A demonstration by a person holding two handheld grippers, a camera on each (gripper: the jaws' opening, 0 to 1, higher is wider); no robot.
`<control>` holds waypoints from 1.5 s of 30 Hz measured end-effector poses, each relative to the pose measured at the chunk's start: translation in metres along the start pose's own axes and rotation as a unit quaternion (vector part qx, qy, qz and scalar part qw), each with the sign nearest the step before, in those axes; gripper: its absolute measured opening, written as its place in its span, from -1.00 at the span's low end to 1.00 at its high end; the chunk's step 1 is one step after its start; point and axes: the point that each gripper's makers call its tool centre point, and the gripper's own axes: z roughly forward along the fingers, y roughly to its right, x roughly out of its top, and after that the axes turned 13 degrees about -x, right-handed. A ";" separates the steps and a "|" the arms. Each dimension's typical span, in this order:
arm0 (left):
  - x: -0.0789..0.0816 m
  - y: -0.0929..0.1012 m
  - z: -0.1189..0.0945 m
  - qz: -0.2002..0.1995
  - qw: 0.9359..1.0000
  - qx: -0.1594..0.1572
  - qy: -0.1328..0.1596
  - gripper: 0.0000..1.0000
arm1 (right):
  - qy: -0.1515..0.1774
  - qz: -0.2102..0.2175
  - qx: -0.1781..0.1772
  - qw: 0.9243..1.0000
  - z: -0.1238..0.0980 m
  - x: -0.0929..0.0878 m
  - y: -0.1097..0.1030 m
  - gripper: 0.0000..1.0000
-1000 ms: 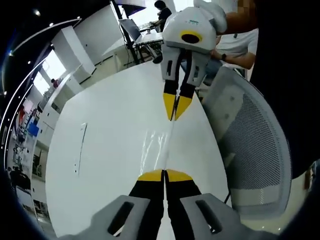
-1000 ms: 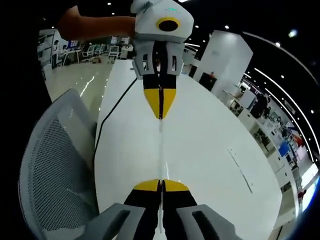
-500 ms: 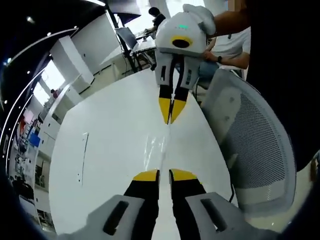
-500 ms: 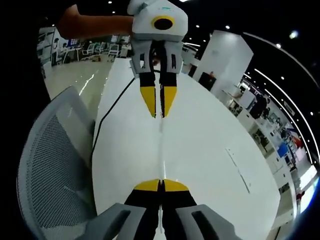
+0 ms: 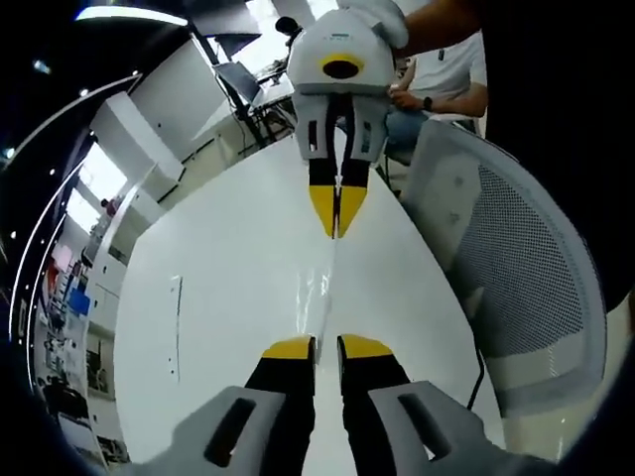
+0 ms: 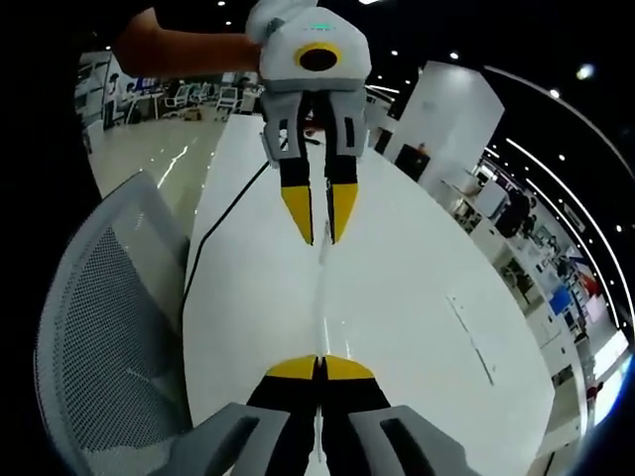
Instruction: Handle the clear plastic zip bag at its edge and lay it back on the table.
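The clear plastic zip bag (image 5: 319, 297) hangs edge-on as a thin strip above the white oval surface (image 5: 228, 288), stretched between the two tools. The right hand-held gripper (image 6: 319, 361) has its yellow-tipped jaws pressed together on the bag's near edge; in the left gripper view it pinches the far end. The left hand-held gripper (image 5: 325, 344) has its jaws slightly apart, with the bag's edge lying in the gap. A grey mesh office chair (image 5: 526, 288) stands beside the surface.
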 end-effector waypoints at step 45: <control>0.004 0.001 -0.003 -0.061 0.998 0.018 0.020 -1.00 | 0.039 0.012 0.005 0.999 -0.001 0.038 0.004 -0.51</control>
